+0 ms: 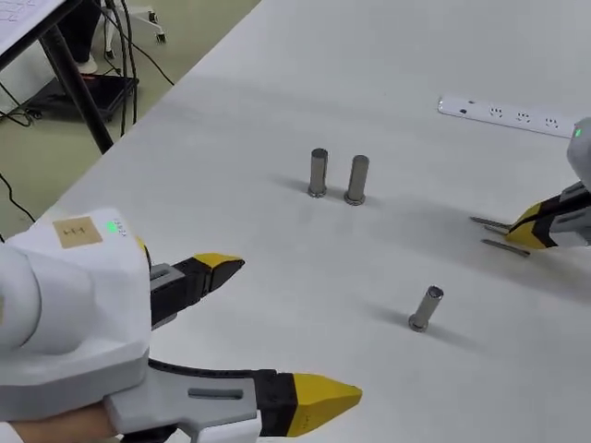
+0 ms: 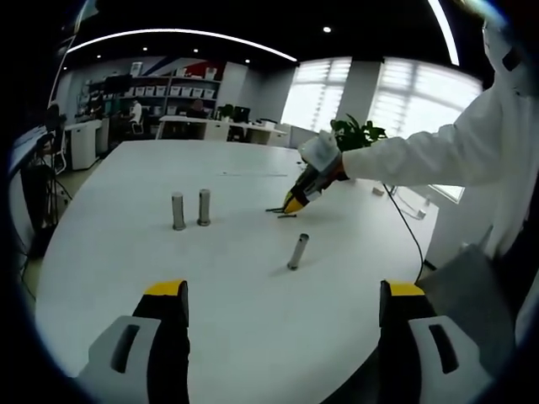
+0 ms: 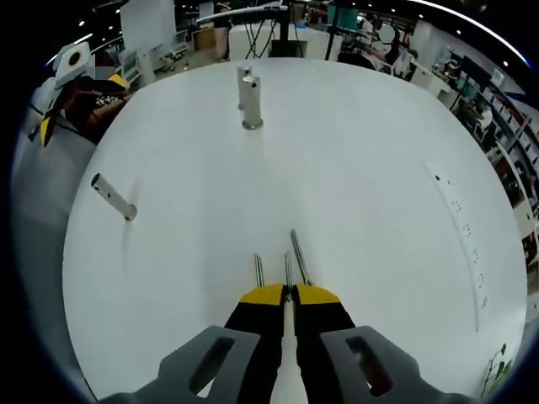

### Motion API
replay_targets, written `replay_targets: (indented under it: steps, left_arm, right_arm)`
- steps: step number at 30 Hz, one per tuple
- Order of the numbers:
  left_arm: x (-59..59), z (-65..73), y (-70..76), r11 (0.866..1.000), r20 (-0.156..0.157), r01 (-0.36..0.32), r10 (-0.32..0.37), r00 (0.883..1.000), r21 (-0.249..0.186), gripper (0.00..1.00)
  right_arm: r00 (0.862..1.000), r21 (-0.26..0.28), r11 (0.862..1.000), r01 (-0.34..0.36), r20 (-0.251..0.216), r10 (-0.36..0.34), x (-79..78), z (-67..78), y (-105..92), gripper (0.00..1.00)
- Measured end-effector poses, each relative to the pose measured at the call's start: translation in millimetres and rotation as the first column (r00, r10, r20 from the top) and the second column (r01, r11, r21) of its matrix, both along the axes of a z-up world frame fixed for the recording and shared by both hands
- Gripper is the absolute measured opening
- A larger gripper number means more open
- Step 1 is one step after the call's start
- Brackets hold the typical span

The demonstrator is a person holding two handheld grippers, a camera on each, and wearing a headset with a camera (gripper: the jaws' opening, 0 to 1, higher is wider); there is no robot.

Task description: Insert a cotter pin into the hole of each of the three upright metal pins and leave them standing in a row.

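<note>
The cotter pins (image 3: 299,257) are thin, stiff slivers of metal, light and smooth. Lying flat on the table (image 1: 277,111), they will likely skid or roll before they lift, and a pinch across the looped end should hold better than one on the bare legs. In the right gripper view three of them fan out from the lower middle of the frame, just ahead of the right claw (image 3: 290,293). Its yellow tips are pressed together right at their near ends. The middle sliver may run in between the tips, but it is too fine to say whether it is gripped.

In the head view this claw (image 1: 519,233) sits at the right edge, low to the table, with two slivers (image 1: 505,247) pointing toward the centre. The metal pins are short steel cylinders, heavier and likely to topple if nudged high up. Two (image 1: 319,173) stand side by side in the upper middle, and the third (image 1: 426,308) stands apart, lower right of centre, nearer the right claw. The left claw (image 1: 291,330) fills the lower left, spread wide and holding nothing, well apart from all three.
</note>
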State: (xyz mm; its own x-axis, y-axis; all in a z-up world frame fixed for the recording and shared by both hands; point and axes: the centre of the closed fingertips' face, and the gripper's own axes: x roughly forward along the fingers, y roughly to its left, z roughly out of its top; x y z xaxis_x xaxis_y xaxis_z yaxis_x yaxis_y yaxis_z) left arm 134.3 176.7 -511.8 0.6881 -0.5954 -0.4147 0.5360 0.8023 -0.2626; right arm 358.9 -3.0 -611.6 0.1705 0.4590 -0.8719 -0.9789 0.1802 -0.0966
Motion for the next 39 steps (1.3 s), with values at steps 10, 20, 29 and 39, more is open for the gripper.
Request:
replay_targets:
  steps: [10,20,29,39]
  left_arm:
    - [2.2,-5.3,-0.2,0.999,0.008,0.013,-0.013,1.000,0.035,0.91]
    - [1.5,-6.5,3.3,0.999,0.008,0.005,-0.005,1.000,0.047,0.89]
    - [5.8,-3.6,1.4,1.000,0.002,-0.004,0.004,1.000,0.027,0.87]
    - [17.5,2.9,-13.3,0.999,-0.009,0.031,-0.031,0.999,0.008,0.77]
  right_arm:
    - [1.000,-0.022,1.000,-0.013,0.012,0.013,-1.1,-0.5,1.0,0.00]
    - [0.997,-0.059,0.998,-0.006,0.071,0.010,-4.3,2.1,2.6,0.00]
    - [0.993,-0.020,1.000,0.003,0.114,-0.001,-7.0,18.7,-4.9,0.00]
    - [0.986,0.061,0.998,0.009,0.165,-0.019,-31.6,35.6,-12.6,0.00]
